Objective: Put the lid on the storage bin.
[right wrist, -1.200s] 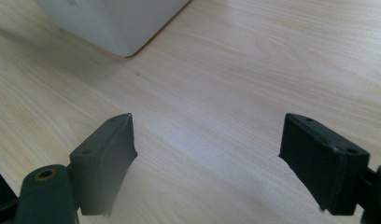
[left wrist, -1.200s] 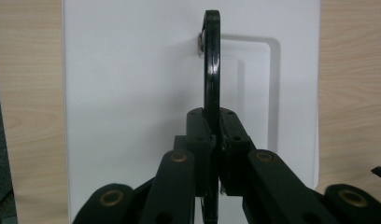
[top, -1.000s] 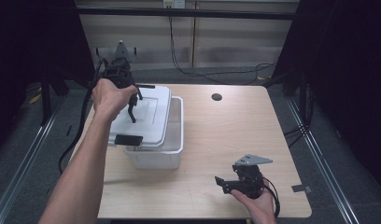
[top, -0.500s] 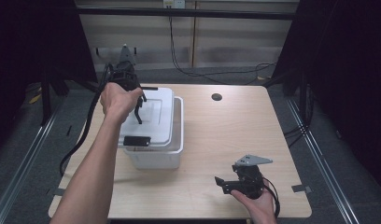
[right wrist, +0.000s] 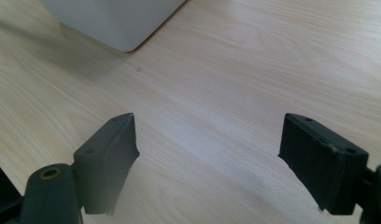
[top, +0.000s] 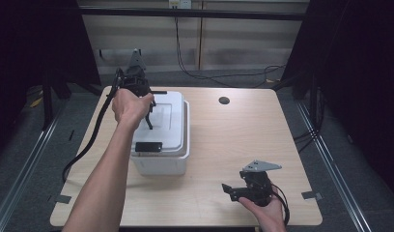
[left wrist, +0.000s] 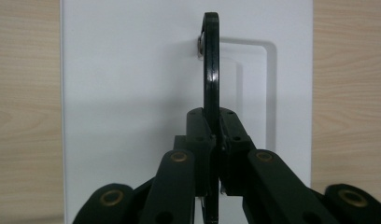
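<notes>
The left gripper (left wrist: 212, 154) has its jaws pinched tight on the black handle (left wrist: 211, 70) of the white box's lid (left wrist: 132, 93); the handle stands up on edge between the pads, hinged at a small pin at its far end. From above, the person's left hand (top: 130, 107) holds that gripper over the middle of the lid (top: 162, 118), pointing down, its cable trailing off the near left side of the desk (top: 233, 145).

The box (top: 161, 162) sits on the left half of the desk, long side running away from the person, with a black latch (top: 148, 146) on the near edge of the lid. I cannot tell from here whether the latch is fastened or whether the lid has come free of the rim.

The right gripper (top: 236, 189) rests low near the front right of the desk in the right hand (top: 265, 212), jaws spread wide with nothing between them, only bare wood and a corner of the box (right wrist: 118, 23) ahead of it.

To my eye the step in hand is the grip on the handle, ready for lifting the lid. The next move calls for a straight, level pull upward so the lid doesn't catch on the rim, and the box may want to come along; the idle right gripper could steady it.
</notes>
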Demonstrator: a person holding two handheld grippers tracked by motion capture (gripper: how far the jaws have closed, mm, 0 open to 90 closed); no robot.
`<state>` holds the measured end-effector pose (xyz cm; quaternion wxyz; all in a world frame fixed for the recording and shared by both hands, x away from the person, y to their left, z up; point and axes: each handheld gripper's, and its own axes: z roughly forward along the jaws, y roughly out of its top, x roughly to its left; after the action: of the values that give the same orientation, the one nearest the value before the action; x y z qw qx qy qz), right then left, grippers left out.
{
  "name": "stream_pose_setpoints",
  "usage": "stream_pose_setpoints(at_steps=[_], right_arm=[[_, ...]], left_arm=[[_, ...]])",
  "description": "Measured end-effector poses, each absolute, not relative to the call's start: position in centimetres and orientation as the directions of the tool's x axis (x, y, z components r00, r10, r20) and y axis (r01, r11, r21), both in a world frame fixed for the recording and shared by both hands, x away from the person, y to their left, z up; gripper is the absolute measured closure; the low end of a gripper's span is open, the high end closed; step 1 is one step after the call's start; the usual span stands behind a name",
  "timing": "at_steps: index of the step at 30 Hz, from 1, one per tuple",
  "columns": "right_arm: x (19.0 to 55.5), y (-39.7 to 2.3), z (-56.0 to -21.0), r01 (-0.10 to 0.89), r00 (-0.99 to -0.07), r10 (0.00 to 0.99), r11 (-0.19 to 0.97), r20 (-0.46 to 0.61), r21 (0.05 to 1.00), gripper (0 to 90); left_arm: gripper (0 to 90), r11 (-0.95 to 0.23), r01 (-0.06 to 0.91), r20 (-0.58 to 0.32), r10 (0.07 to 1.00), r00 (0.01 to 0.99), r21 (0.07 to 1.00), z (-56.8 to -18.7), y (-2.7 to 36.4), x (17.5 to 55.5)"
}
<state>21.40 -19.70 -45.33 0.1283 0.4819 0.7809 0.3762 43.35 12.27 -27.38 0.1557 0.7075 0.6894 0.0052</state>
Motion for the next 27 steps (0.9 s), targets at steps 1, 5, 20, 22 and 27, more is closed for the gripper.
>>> stream_pose_setpoints(at_steps=[1, 5, 20, 22, 27], right_arm=[[21.4, -19.7, -45.3, 0.657, -0.502, 0.850, 0.253, 0.162, 0.710, 18.3], [21.4, -19.8, -45.3, 0.661, -0.498, 0.852, 0.249, 0.165, 0.707, 18.3], [21.4, -19.8, -45.3, 0.661, -0.499, 0.851, 0.252, 0.163, 0.707, 18.7], [21.4, -19.8, -45.4, 0.661, -0.498, 0.851, 0.252, 0.163, 0.707, 18.7], [21.4, -19.8, -45.4, 0.661, -0.498, 0.851, 0.251, 0.164, 0.707, 18.8]], left_arm=[[84.9, 0.001, 0.973, -0.206, 0.978, 0.047, 0.231, -27.5, 12.1, 43.3], [84.9, -0.003, 0.974, -0.218, 0.974, 0.053, 0.227, -27.8, 11.7, 43.3], [84.9, -0.003, 0.977, -0.223, 0.973, 0.052, 0.214, -28.7, 11.0, 43.4], [84.9, 0.001, 0.976, -0.220, 0.974, 0.048, 0.218, -28.8, 10.8, 43.4], [84.9, 0.006, 0.977, -0.216, 0.975, 0.042, 0.215, -28.9, 10.9, 43.4]])
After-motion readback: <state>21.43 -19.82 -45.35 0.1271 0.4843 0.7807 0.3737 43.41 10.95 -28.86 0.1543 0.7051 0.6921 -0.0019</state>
